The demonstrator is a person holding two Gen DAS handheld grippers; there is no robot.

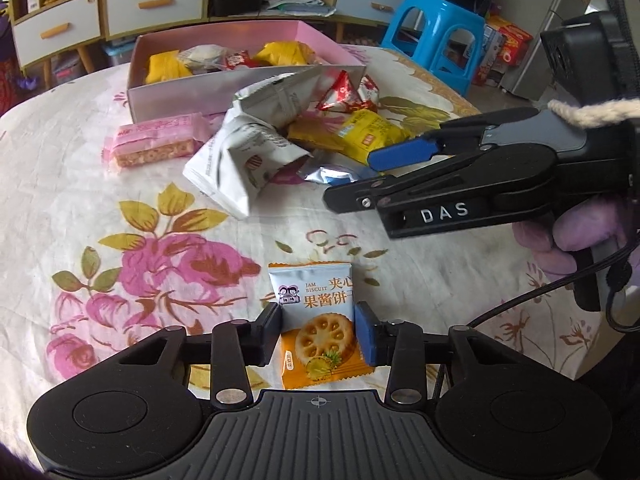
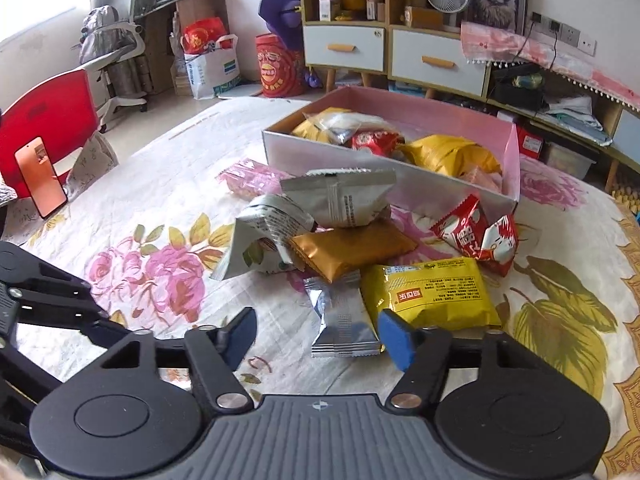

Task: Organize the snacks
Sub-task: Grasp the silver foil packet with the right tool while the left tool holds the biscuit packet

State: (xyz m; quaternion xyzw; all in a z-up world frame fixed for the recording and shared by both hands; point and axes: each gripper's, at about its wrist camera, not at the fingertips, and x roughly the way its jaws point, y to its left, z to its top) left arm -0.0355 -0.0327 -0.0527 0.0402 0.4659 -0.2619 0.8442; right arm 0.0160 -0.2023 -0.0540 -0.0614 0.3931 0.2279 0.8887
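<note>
Between the pads of the left tool (image 1: 319, 334) a jam biscuit packet (image 1: 316, 320) is pinched at its side edges, lying flat on the flowered counter (image 1: 100, 184). Both pads look pressed against the wrapper, so the left tool is read as clamped on the packet. It is judged light, with a slick, crinkly film and a brittle biscuit inside. A mid-body pinch across the width suits it; a hard squeeze could crack the biscuit, and the sealed end fins would slip.

Further out, the right tool (image 2: 320, 340) straddles a silver packet (image 2: 344, 320) at the near edge of the snack pile. The blue pad (image 2: 394, 338) sits at the packet's right edge, whether touching cannot be told; the other pad (image 2: 240, 334) stands clear of it, so no grip is made and the tool is taken as still released. That packet is also thought light and slippery; a hold across the flat middle is advised, not the crimped seam.

Behind it lie a yellow packet (image 2: 434, 296), a gold packet (image 2: 352, 250), two grey-white bags (image 2: 340, 196) and red packets (image 2: 476, 234), partly stacked. At the far side the pink box (image 2: 516, 152) is already part-filled with snacks; it is presumably the destination.
</note>
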